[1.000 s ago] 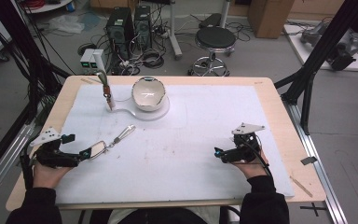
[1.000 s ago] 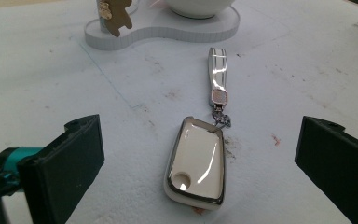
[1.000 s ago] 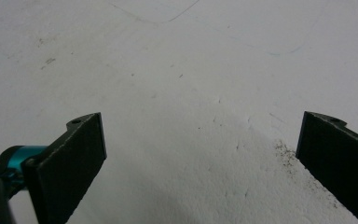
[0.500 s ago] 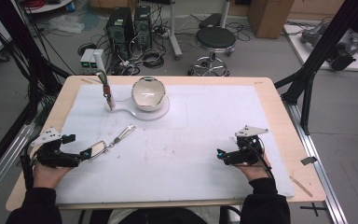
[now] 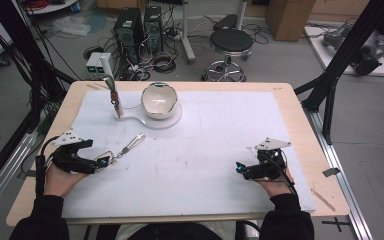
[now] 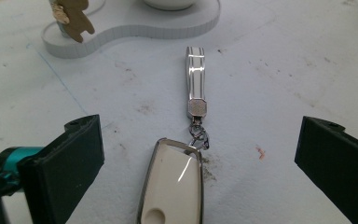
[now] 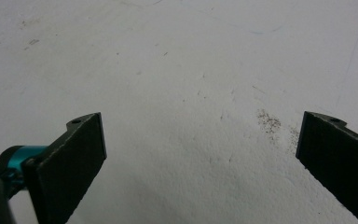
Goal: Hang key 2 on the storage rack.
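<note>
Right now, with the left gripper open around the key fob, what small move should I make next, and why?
Probably close the left gripper on the key fob. Its jaws stand wide open with the fob lying flat on the table between them, its strap pointing toward the bowl. The right gripper is open over bare mat, so it can wait.

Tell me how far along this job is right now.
Nothing looks done yet. The key fob lies flat on the white mat, between the jaws of the open left tool, not gripped. The right tool is open over bare mat. The bowl holds nothing visible. Grasping and moving the fob remain.
</note>
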### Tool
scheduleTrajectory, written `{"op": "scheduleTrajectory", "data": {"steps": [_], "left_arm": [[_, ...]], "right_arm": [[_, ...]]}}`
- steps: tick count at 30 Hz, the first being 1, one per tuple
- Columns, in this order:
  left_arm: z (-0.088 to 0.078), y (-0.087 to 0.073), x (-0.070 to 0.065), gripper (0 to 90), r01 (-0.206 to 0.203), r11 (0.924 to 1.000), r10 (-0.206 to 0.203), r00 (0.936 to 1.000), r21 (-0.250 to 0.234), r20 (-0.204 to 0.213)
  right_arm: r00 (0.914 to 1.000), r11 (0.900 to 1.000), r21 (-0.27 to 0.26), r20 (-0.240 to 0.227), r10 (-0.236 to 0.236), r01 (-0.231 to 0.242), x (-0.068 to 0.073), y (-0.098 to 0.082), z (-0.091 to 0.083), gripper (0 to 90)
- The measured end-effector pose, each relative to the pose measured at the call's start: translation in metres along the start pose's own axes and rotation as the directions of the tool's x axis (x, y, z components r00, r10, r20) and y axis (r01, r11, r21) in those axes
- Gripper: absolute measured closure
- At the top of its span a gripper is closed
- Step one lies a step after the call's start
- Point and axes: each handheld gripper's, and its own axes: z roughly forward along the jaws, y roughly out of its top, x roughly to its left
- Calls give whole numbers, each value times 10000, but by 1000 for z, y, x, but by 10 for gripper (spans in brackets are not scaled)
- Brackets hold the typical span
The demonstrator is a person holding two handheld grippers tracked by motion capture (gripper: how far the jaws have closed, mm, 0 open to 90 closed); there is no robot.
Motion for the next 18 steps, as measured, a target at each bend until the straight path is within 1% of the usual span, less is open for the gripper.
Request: {"op": "scheduleTrajectory", "data": {"steps": [1, 3, 4, 5, 7, 9, 11, 12, 18], "left_arm": [[1, 1, -1, 17, -36, 10000, 36, 10000, 10, -9], [5, 4, -2, 17, -86, 9998, 85, 9999, 157, 99], [10, 8, -2, 18, -261, 9987, 254, 9995, 449, 173], [10, 8, -2, 18, -261, 9987, 254, 9995, 449, 173], [15, 13, -3, 17, -403, 9968, 382, 9988, 686, 320], [21, 17, -4, 18, -527, 9947, 495, 9980, 885, 383], [27, 20, -5, 18, -601, 9916, 558, 9976, 1145, 411], [32, 23, -5, 18, -711, 9880, 655, 9968, 1372, 452], [49, 32, -6, 35, -838, 9778, 746, 9957, 1922, 544]], "right_arm": [[10000, 10000, 0, 0, 0, 0, 0, 0, 0, 6], [10000, 10000, -17, 28, -13, 13, 0, -1, -1, 7], [10000, 10000, -4, 75, 33, -33, -1, -3, -3, 6], [10000, 10000, -4, 75, 33, -33, -1, -3, -3, 6], [9999, 10000, -12, 101, 47, -47, -2, -5, -4, 6], [9998, 9999, -3, 138, 116, -116, -3, -7, -6, 6], [9997, 9998, 21, 179, 172, -172, -4, -10, -7, 7], [9997, 9998, 13, 163, 181, -181, -5, -10, -8, 6], [9996, 9997, 75, 141, 243, -244, -6, -14, -9, 7]]}}
